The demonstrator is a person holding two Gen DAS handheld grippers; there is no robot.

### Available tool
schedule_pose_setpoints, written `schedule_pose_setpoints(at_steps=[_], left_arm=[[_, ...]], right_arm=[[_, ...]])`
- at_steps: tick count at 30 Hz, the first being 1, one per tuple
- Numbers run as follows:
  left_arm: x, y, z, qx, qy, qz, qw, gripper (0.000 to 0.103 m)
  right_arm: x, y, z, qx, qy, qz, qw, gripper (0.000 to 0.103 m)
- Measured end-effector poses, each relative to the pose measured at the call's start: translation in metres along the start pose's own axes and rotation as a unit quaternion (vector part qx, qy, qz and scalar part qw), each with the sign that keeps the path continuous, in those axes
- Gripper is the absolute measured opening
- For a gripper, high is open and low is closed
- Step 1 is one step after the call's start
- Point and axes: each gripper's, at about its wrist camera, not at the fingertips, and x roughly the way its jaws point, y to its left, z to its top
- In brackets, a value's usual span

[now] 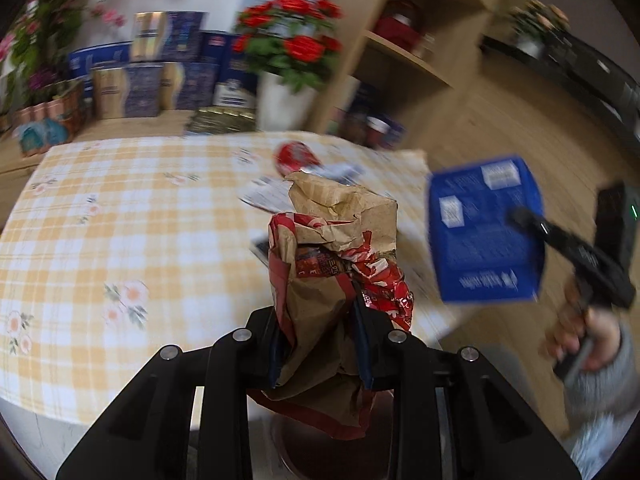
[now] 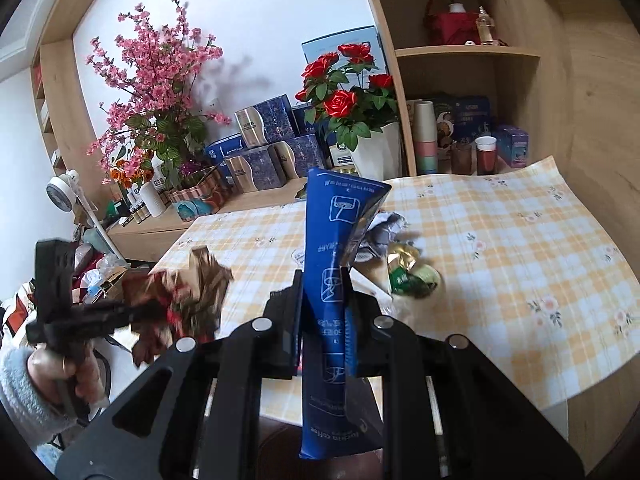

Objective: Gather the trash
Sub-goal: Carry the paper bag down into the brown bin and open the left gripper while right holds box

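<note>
Crumpled brown-and-red paper bag (image 1: 340,264), matt and creased. Flattened blue carton (image 2: 332,280), smooth card with slight sheen. Checked tablecloth (image 2: 520,248), smooth, faintly glossy. Matt black plastic grippers with bright metal rivets. Shiny gold-green foil wrapper (image 2: 412,272) at three o'clock of carton. Pale matt wood shelving (image 2: 468,56).

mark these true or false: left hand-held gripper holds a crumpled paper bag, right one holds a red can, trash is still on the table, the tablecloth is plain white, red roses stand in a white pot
1. The left hand-held gripper holds a crumpled paper bag. True.
2. The right hand-held gripper holds a red can. False: it grips a flattened blue carton.
3. Trash is still on the table. True: a green and gold wrapper lies there.
4. The tablecloth is plain white. False: yellow checks with flowers.
5. Red roses stand in a white pot. True.
</note>
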Motion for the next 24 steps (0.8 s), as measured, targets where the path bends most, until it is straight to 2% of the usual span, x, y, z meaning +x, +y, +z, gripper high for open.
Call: schedule_pose_setpoints(at_steps=[5, 10, 16, 19, 22, 24], left_arm=[[0.005, -0.044, -0.047, 0.054, 0.038, -0.036, 0.9971, 0.028], [0.020, -0.071, -0.084, 0.080, 0.083, -0.054, 0.9919, 0.028], [0.068, -0.084, -0.124, 0.115, 0.175, -0.031, 0.9774, 0.028], [0.098, -0.084, -0.142, 0.122, 0.225, -0.019, 0.9664, 0.028], [0.124, -0.085, -0.155, 0.137, 0.257, -0.010, 0.9566, 0.028], [0.136, -0.082, -0.162, 0.136, 0.270, -0.005, 0.9533, 0.029]], right_arm=[[-0.024, -0.004, -0.020, 0.005, -0.005, -0.004, 1.000, 0.019], [-0.040, -0.012, -0.040, 0.014, 0.000, -0.006, 1.000, 0.019], [-0.046, -0.026, -0.061, 0.032, 0.014, -0.009, 0.999, 0.019], [-0.045, -0.034, -0.067, 0.041, 0.019, -0.010, 0.999, 0.019], [-0.043, -0.040, -0.071, 0.050, 0.024, -0.010, 0.998, 0.019], [-0.042, -0.043, -0.073, 0.053, 0.026, -0.010, 0.998, 0.019]])
